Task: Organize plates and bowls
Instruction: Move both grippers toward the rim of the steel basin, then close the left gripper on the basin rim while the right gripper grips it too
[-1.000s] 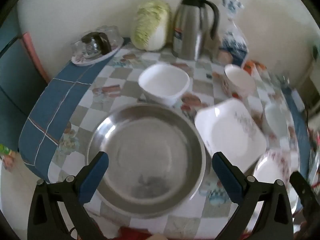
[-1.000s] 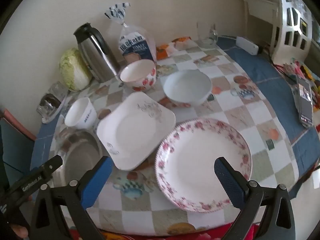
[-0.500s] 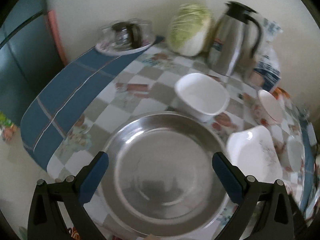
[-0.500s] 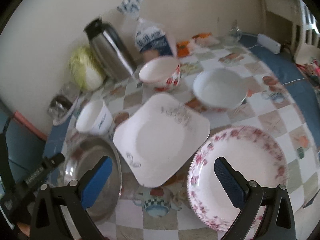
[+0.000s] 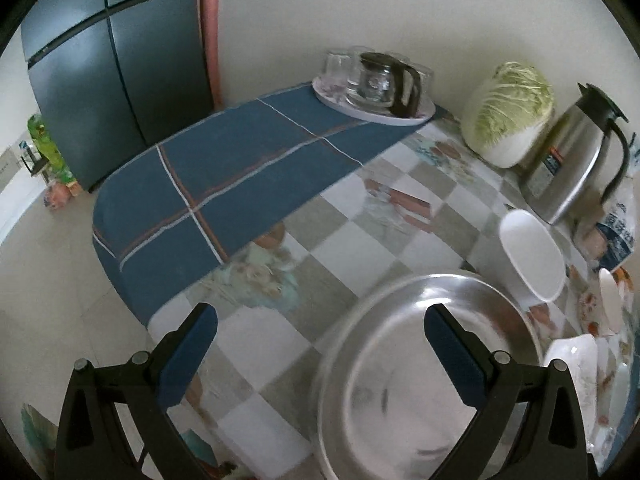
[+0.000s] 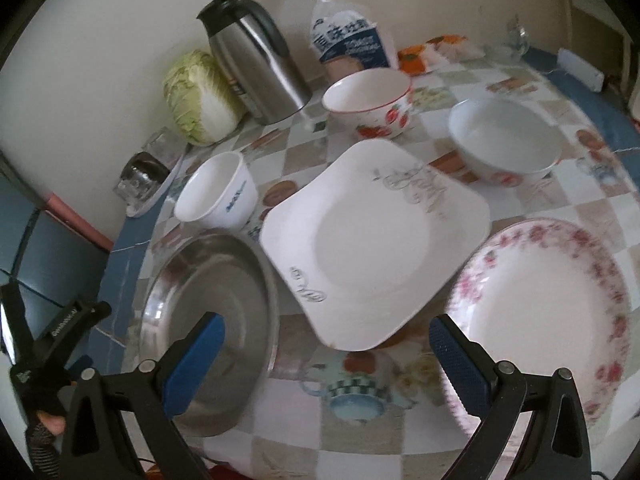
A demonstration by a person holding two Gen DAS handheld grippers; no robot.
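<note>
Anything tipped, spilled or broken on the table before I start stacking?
Nothing spilled or broken. One oddity: the square plate sits askew, one edge riding on the steel basin's rim and a corner overlapping the floral plate. The bowls stand upright and empty.

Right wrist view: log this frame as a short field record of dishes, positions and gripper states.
plates: square white plate centre; floral round plate right of it
basin: steel basin left
bowls: small white bowl; strawberry bowl; wide white bowl
stacking: none, all separate
left gripper: open, empty
right gripper: open, empty
background: thermos, cabbage
</note>
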